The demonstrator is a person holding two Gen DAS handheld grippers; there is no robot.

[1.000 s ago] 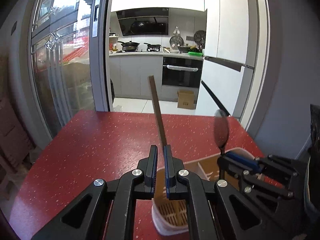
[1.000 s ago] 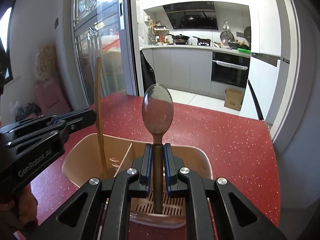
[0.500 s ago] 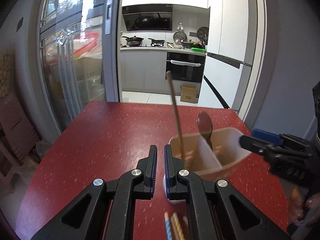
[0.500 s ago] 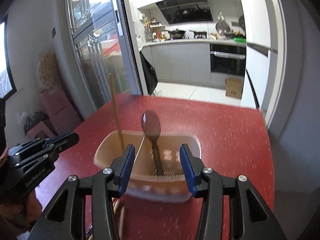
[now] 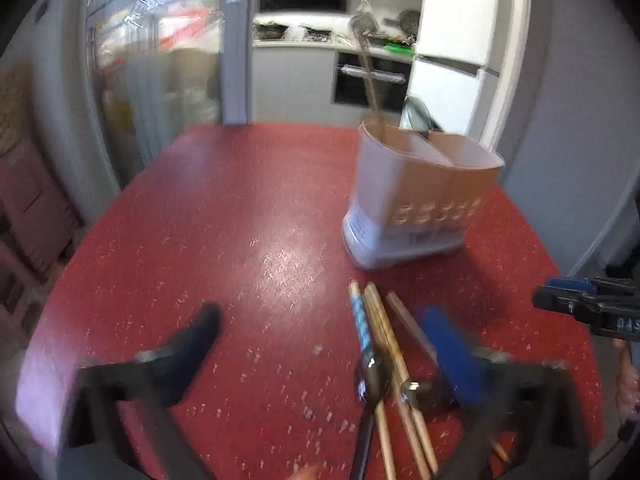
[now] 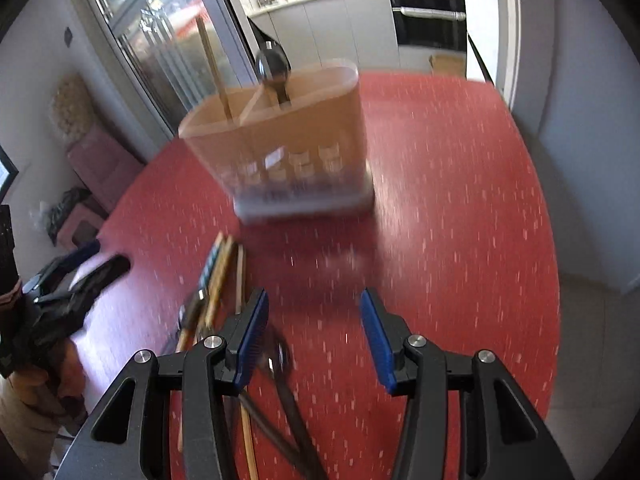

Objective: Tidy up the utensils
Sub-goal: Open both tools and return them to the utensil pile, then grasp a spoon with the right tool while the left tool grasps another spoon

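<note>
1. Now that a chopstick [image 5: 370, 80] and a spoon [image 6: 274, 68] stand in the holder [image 5: 416, 196], both grippers are back from it and low over the table [image 5: 248, 208]; a second ago each was pinching one of those two above the holder.
2. At the left, the left gripper [image 5: 320, 332] has just been opening: its jaws are spread wide with nothing pinched, straddling the loose pile [image 5: 380, 344] on the table in front of the holder.
3. At the right, the right gripper [image 6: 312, 320] has its jaws about half spread and empty, blue ribbed pads facing each other, beside the same pile.
4. For the task, two pieces look sorted and the pile is likely next.
5. By material, the holder is a tan, translucent plastic tub on a white base, rounded at the ends, with a divider making two compartments and a row of slots low on its wall; the chopstick is in one side, the spoon in the other.
6. On the table, the pile holds slim wooden sticks, one with a blue patterned end, and dark-handled pieces that blur hides.
7. Underneath, the tabletop is glossy red with pale flecks.
</note>
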